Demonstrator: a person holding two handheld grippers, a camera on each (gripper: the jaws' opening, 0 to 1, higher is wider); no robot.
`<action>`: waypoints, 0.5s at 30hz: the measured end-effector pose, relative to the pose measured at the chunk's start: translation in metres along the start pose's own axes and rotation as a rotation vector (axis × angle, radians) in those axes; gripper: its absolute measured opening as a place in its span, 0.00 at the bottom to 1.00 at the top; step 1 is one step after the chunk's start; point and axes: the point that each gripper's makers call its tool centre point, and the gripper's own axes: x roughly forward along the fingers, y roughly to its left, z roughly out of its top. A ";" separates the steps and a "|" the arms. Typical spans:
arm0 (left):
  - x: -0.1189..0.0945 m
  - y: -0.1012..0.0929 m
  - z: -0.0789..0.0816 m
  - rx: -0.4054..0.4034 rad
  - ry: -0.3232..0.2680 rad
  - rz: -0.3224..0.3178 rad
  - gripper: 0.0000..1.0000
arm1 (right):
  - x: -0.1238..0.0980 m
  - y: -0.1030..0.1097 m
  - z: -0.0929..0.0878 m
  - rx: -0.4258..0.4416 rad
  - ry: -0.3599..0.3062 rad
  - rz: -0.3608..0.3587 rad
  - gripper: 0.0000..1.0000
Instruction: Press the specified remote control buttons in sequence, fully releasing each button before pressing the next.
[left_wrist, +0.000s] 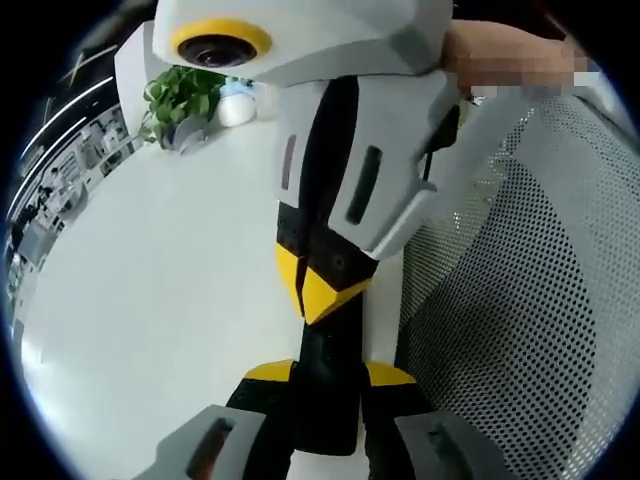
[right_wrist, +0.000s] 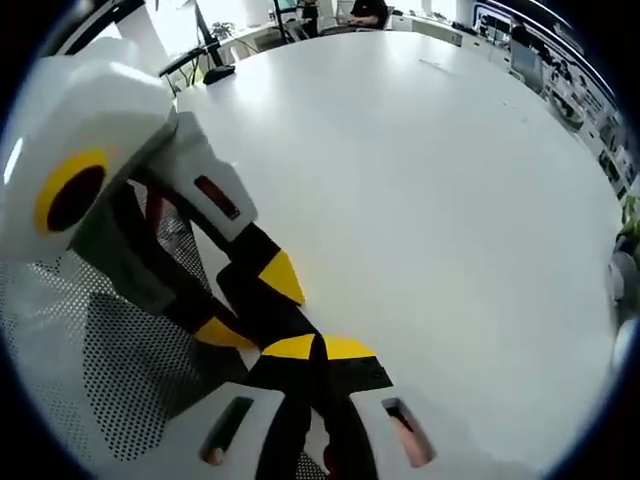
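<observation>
In the left gripper view, your left gripper (left_wrist: 328, 375) rises from 6 o'clock. Its two yellow-tipped jaws stand a little apart and clamp a slim black remote (left_wrist: 328, 415) between them. The remote's face is a plain dark slab here. Its buttons cannot be made out, and its near end is cut off between the grey jaw bodies. Your right gripper (left_wrist: 318, 290) comes down from 12 o'clock, jaws closed to a single yellow point with nothing between them. That point sits at the far end of the remote. Whether it is pressing or just touching cannot be told.

In the right gripper view, your right gripper (right_wrist: 320, 348) shows at 6 o'clock with its yellow tips meeting edge to edge. Your left gripper (right_wrist: 248, 305) reaches in from 9 o'clock. The remote (right_wrist: 275, 320) is a dark strip between its yellow tips, mostly hidden by the jaws around it.

Past the grippers, a white mesh chair back (left_wrist: 520, 300) lies toward 3 o'clock in the left gripper view and toward 8 o'clock in the right gripper view. A broad white table (right_wrist: 430, 200) spreads beneath everything. Further off, at 11 o'clock in the left gripper view, a small green potted plant (left_wrist: 180, 100) stands on the table, with a small white object (left_wrist: 237, 105) just beside it, too small to identify. In the right gripper view, desks and a seated person (right_wrist: 368, 10) sit blurred at 12 o'clock.
</observation>
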 end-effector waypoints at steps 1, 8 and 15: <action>0.000 0.000 0.000 0.000 0.000 0.000 0.24 | 0.000 0.000 0.000 0.004 0.000 0.002 0.00; 0.000 0.000 0.000 0.004 0.003 -0.002 0.24 | 0.001 0.000 0.000 -0.009 -0.016 0.002 0.00; 0.000 0.000 0.000 0.004 0.006 0.000 0.24 | 0.001 -0.001 0.001 0.017 -0.016 0.000 0.00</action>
